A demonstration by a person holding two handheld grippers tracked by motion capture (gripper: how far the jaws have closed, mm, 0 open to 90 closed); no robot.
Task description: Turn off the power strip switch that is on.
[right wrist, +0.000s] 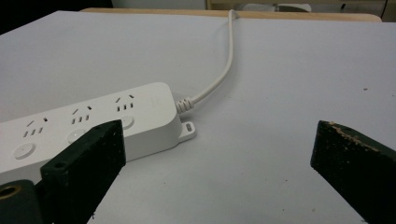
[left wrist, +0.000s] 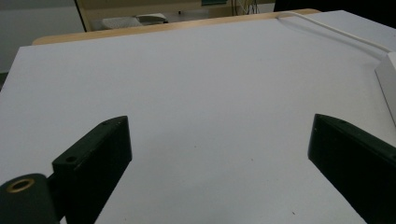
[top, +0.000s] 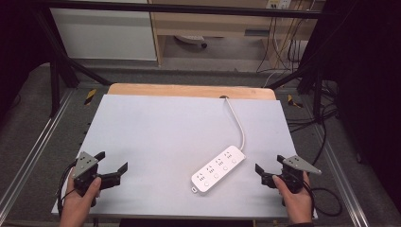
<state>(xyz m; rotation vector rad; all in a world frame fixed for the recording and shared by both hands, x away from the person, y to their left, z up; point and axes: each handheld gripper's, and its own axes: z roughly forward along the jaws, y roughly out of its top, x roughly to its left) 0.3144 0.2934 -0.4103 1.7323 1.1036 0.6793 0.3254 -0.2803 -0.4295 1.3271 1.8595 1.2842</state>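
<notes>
Both hand-held grippers, left (top: 112, 167) and right (top: 270, 169), gape near table (top: 156, 127) front edge, flanking power strip (top: 219, 169)

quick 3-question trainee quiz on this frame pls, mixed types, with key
1. True or false: the left gripper holds the power strip.
2. Which gripper is nearer the power strip? A) left B) right
3. Fill in: the strip's white cable runs toward the table's ____ edge.

Key: 1 false, both grippers are open and hold nothing. 2 B. 3 far.
</notes>
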